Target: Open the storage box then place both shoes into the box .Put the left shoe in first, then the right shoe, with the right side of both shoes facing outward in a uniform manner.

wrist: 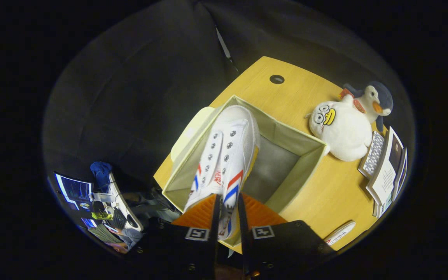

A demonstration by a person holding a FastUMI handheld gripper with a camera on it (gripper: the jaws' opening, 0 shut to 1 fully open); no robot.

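My gripper (228,206) is shut on a white sneaker (226,155) with red and blue stripes, pinching it at the heel end. The shoe hangs toe-away over the open pale green fabric storage box (305,163), above the box's left part. The box's grey floor (274,163) shows bare to the right of the shoe. The box lid (187,134) lies beside the box's left wall. A small part of a second white shoe (340,232) shows on the wooden table (333,194) to the right of my fingers.
A white duck plush (338,130) and a penguin plush (377,101) sit on the table beyond the box's right corner. Books and a patterned card (385,167) lie at the table's right side. A monitor and desk clutter (91,198) stand below left.
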